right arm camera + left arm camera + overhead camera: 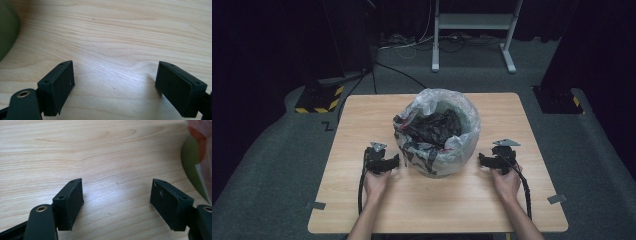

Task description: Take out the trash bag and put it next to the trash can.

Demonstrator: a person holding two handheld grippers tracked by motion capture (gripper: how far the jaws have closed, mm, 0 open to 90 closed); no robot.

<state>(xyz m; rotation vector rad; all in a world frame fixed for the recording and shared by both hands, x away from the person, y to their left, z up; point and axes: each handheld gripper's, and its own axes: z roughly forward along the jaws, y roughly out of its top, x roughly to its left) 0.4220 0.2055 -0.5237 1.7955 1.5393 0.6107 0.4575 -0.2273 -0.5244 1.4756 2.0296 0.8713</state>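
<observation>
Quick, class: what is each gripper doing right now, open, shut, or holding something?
Left gripper: open, holding nothing, over bare table.
Right gripper: open, holding nothing, over bare table too.

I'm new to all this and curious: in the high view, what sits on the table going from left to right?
Left black two-jaw gripper → green bin lined with a clear plastic bag holding a crumpled black bag → right black two-jaw gripper, all on the light wooden table.

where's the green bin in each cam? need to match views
High view: green bin, table centre, between the grippers, lined with a clear bag.
Left gripper view: its green wall at the right edge.
Right gripper view: its wall at the upper-left edge.
Shared landmark: the wooden table.
</observation>
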